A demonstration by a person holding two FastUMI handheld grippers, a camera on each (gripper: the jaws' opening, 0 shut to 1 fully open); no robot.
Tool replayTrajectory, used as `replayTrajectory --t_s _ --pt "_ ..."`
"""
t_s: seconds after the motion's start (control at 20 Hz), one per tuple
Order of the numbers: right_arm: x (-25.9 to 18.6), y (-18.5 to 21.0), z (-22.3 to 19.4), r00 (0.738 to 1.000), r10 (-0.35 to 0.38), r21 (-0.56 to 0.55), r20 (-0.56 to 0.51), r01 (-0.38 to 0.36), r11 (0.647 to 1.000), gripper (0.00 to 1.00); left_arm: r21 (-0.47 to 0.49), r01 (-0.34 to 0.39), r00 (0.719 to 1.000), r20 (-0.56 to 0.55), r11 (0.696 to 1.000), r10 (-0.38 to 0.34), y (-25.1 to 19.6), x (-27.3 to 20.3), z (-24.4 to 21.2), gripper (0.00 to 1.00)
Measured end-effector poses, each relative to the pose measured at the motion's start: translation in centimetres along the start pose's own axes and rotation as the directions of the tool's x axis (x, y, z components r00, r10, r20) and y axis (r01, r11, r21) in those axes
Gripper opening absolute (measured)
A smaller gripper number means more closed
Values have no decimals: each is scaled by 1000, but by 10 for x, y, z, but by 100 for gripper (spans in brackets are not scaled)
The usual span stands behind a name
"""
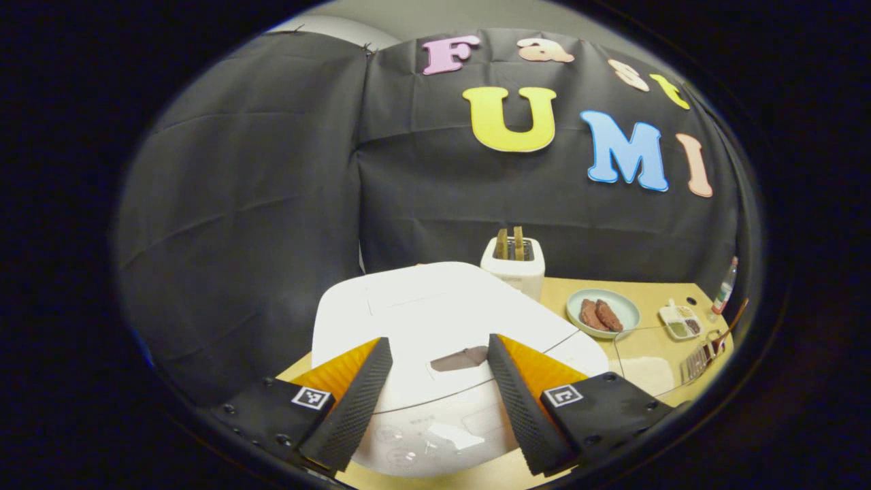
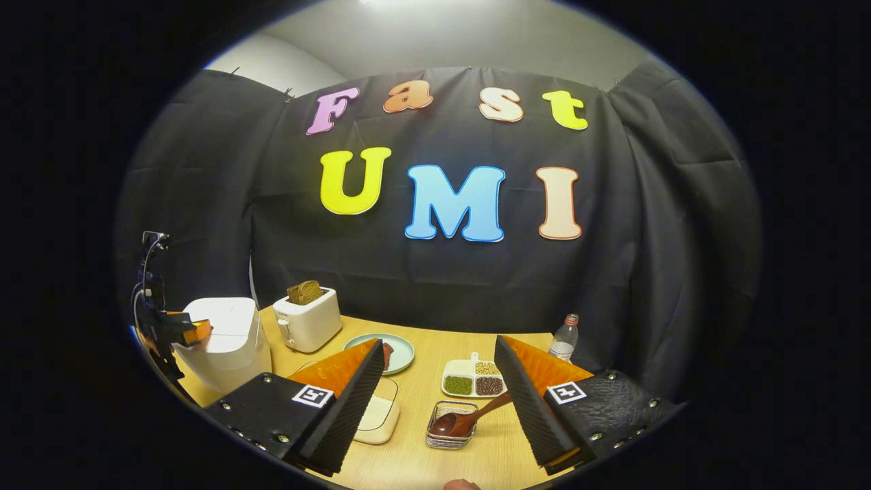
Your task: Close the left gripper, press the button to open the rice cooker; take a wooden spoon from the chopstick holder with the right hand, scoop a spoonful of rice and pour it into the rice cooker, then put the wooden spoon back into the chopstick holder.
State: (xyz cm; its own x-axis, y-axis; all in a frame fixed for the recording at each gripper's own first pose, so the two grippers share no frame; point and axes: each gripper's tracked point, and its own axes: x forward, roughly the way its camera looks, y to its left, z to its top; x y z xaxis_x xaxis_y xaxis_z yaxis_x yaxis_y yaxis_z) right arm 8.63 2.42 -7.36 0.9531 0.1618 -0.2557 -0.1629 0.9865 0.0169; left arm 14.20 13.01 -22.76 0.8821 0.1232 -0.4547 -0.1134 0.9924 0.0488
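the left hand-held gripper (image 1: 439, 388) hung released over the shut rice cooker (image 1: 442, 320); the right hand-held gripper (image 2: 439, 401) gaped above the wooden spoon (image 2: 466, 418) in its chopstick holder (image 2: 450, 429) on the desk (image 2: 422, 388).

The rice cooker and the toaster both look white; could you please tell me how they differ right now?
The rice cooker is bigger and rounded, its lid shut; the toaster is smaller and boxy, with bread sticking out of its top. The left gripper hovers open over the cooker; the toaster stands behind it. Both are white and stand on the table.
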Motion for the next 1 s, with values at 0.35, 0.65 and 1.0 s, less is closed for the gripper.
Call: replayTrajectory --t_s 0.35,0.65,1.0 --pt "-9 18 10 1000 -21 17 11 21 1000 98 35 63 996 67 997 -65 -4 -11 19 97" --pt "-32 30 39 992 -93 -23 81 95 995 98 65 137 965 215 988 -148 -16 -40 73 97" --pt "-56 9 66 980 -130 9 149 130 991 95 65 182 908 373 981 -193 -75 -132 150 96"
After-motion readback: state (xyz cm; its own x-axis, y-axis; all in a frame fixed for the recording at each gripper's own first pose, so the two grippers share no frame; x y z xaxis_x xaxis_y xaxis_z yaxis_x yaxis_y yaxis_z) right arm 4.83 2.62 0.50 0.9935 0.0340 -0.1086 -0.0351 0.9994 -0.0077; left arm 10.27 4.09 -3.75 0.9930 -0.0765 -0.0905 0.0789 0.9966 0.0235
